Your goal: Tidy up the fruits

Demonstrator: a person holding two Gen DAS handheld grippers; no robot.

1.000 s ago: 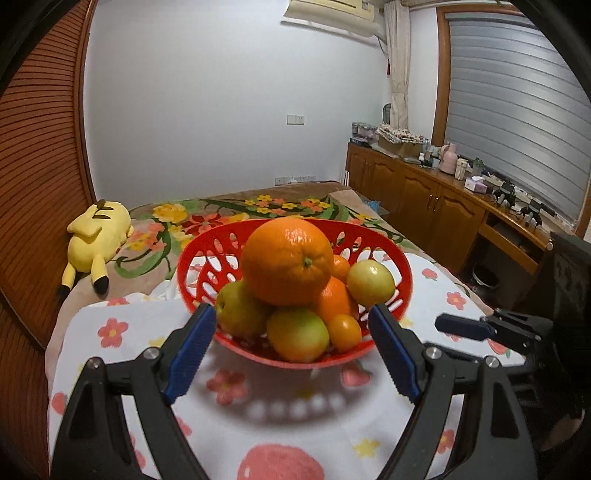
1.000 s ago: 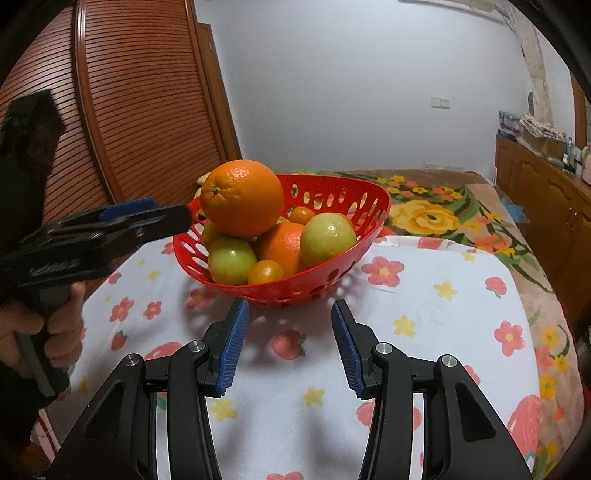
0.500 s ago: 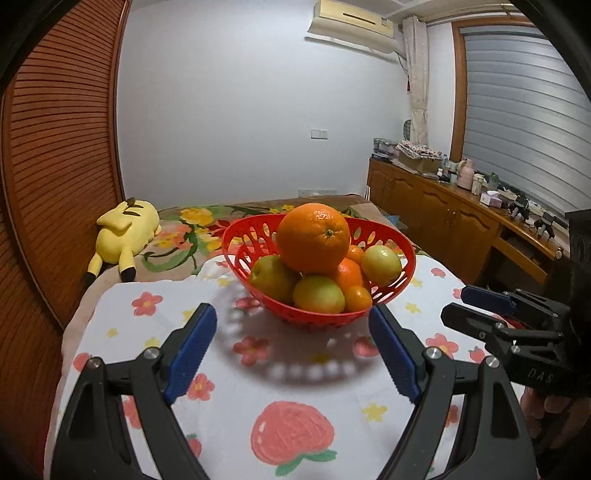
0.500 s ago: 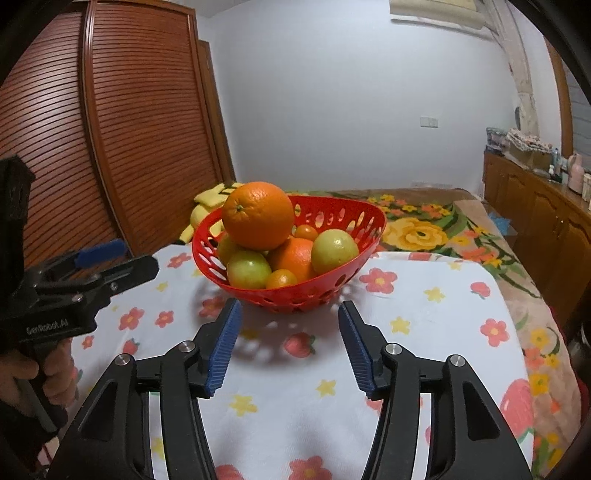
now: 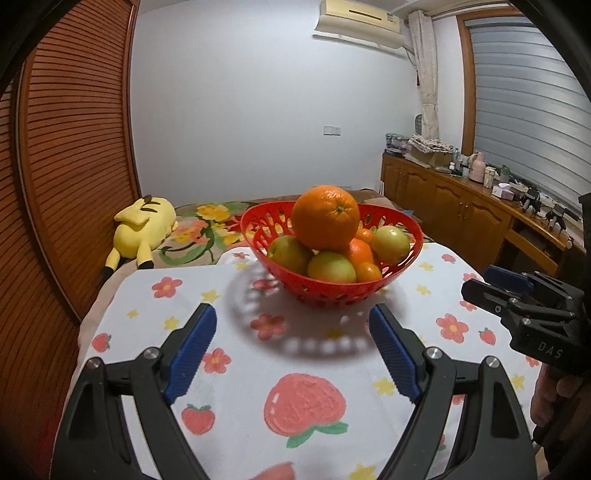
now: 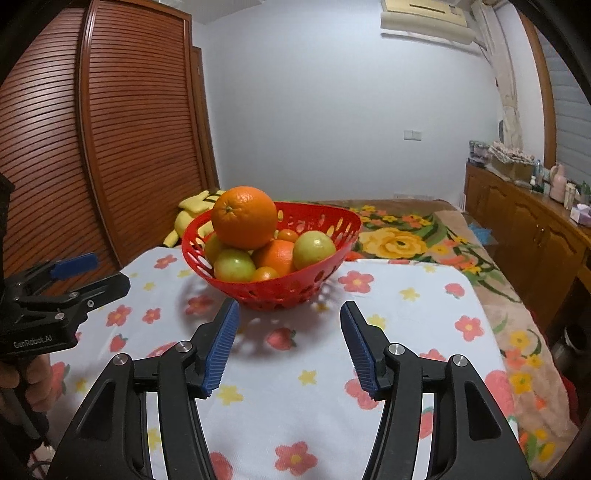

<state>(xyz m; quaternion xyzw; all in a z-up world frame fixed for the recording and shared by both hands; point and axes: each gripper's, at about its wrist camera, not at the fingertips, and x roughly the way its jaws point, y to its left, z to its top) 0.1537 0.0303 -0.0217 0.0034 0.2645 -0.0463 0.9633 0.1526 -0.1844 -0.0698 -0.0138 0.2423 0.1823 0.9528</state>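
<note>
Fingers (image 6: 218, 350) near "GenRobot.AI" left gripper (image 6: 88, 271)

A plain white wall (image 5: 240, 110) closes the far end of the room, with an air conditioner (image 5: 360, 22) mounted high and a light switch (image 5: 331, 129) lower down. A slatted wooden door (image 5: 74, 147) fills the left side. On the right a wooden cabinet (image 5: 454, 214) runs beneath a window (image 5: 524, 110) covered by a grey shutter, a pale curtain (image 5: 426, 74) gathered at its edge. Small clutter, perhaps bottles and boxes, lines the cabinet top. A floral bedspread (image 6: 406, 236) lies beyond the table's flowered cloth (image 6: 388, 314). The light is even and dim.
</note>
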